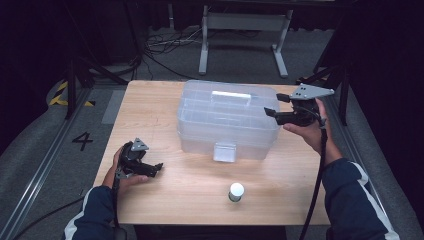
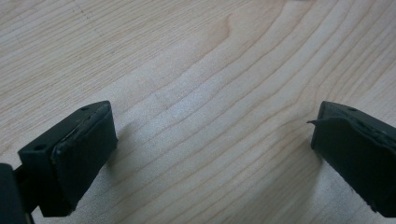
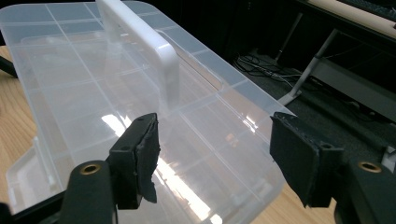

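At the left of the worktop (image 1: 165, 195) the left gripper (image 1: 150, 169) lies low in the person's hand, its fingers (image 2: 81, 149) spread wide over bare wood with nothing between them. Further along, near the front edge, a small white-capped bottle (image 1: 236, 191) stands upright on its own, well apart from both hands.

The middle is taken by a clear plastic storage box (image 1: 227, 120), lid down, with a white carry handle (image 1: 230, 94) lying along the top and a latch tab (image 1: 224, 151) on the front wall. At its right end the right gripper (image 1: 272, 113) hovers level with the lid, fingers (image 3: 140, 158) parted and pinching nothing, the lid's corner just beyond them.

The box looks light and apparently empty, but its thin walls would flex and the glossy lid is likely slippery, so a squeeze on the flat top would probably slide off. The handle seems the firmest hold for lifting; the front latch is where to work if the lid is to come open.
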`<control>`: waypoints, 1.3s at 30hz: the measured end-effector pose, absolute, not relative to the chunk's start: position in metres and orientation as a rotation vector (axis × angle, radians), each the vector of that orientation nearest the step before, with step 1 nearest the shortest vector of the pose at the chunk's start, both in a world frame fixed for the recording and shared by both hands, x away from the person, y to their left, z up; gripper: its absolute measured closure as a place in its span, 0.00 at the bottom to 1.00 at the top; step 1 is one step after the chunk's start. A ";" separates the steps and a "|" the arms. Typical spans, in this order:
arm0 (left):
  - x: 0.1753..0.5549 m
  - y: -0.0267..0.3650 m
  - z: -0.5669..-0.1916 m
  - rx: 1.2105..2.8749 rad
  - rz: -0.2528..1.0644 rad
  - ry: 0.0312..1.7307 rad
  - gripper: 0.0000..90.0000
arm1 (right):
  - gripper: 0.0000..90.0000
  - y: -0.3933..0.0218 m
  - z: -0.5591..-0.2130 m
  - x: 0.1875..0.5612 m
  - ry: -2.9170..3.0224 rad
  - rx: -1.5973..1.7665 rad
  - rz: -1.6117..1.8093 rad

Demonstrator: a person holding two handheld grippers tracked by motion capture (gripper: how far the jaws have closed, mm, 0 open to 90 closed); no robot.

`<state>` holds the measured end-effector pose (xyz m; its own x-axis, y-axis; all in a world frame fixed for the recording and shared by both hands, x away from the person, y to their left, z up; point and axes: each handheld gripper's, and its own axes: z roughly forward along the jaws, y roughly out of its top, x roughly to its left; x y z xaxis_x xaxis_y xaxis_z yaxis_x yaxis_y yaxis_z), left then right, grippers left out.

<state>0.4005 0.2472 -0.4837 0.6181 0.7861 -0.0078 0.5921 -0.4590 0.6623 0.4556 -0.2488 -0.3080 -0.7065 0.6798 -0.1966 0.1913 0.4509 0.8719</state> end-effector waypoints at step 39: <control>0.401 0.247 -0.484 2.209 0.398 1.077 0.00 | 0.73 -0.173 -0.299 0.489 2.351 0.560 1.048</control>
<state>0.4005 0.2472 -0.4837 0.6180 0.7861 -0.0079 0.5922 -0.4589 0.6624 0.4891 -0.1731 -0.2993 -0.7892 0.5490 -0.2752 0.1623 0.6186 0.7687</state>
